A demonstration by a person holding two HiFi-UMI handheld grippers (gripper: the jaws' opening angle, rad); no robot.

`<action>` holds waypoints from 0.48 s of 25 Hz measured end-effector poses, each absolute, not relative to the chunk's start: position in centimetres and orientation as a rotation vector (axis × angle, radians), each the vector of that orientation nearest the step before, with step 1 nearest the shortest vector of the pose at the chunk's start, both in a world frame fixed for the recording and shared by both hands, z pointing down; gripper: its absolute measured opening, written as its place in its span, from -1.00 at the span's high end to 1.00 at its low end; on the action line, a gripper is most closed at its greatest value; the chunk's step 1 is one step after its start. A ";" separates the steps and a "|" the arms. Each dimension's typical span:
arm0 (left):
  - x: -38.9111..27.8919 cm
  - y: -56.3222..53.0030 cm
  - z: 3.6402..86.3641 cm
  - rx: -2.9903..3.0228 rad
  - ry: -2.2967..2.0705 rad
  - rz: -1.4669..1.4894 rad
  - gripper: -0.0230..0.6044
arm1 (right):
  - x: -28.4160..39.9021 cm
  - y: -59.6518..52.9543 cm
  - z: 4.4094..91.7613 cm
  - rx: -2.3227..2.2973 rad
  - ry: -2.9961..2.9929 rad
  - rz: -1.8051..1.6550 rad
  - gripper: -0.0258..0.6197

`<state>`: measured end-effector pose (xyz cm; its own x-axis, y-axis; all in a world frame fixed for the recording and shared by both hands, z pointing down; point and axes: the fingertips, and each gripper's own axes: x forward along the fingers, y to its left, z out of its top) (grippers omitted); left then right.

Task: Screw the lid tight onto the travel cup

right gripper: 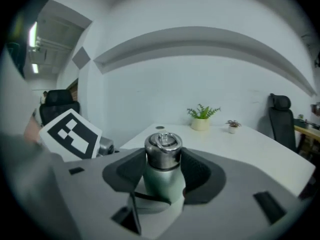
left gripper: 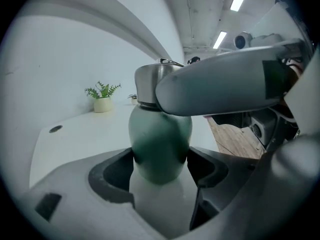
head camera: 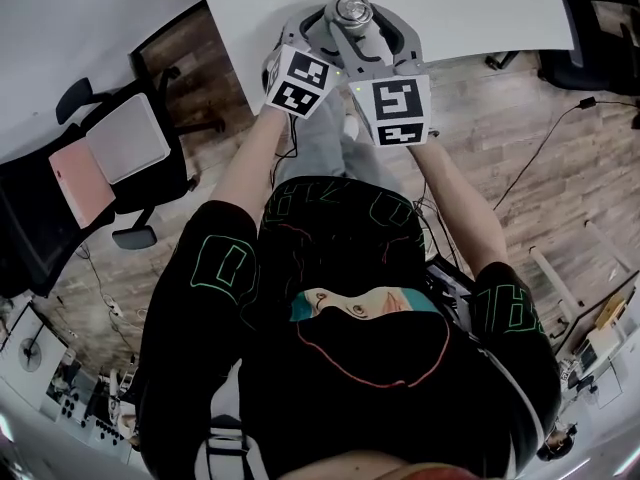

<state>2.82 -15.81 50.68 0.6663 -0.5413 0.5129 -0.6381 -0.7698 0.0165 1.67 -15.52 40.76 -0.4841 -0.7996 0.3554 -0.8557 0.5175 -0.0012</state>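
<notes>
The travel cup stands at the near edge of the white table (head camera: 460, 8). Its green body (left gripper: 160, 139) sits between the jaws of my left gripper (left gripper: 161, 169), and both dark pads press on it. The steel lid (right gripper: 162, 149) with a ring handle sits on top of the cup. My right gripper (right gripper: 163, 159) is closed round that lid from the side, with one grey finger (left gripper: 225, 86) crossing the left gripper view at lid height. In the head view the lid (head camera: 352, 10) shows between both grippers.
A potted plant (right gripper: 202, 118) and a smaller one (right gripper: 232, 126) stand at the back of the table. Two office chairs (head camera: 110, 168) are on the wooden floor to the left, another chair (right gripper: 280, 121) is to the right, and a cable (head camera: 540, 148) runs over the floor.
</notes>
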 end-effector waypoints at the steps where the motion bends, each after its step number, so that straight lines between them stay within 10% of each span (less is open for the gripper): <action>1: 2.8 -15.8 50.7 2.686 -0.961 0.732 -0.17 | 1.7 -15.5 40.8 1.431 -2.435 0.274 0.24; 12: 2.8 -15.8 50.7 2.685 -0.959 0.736 -0.17 | 1.7 -15.2 39.7 0.960 -2.642 0.153 0.13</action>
<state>2.77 -15.80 50.73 0.6664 -0.5390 0.5151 -0.6369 -0.7707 0.0174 1.74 -15.17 39.71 -0.7209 -0.6056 0.3369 -0.6404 0.7680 0.0102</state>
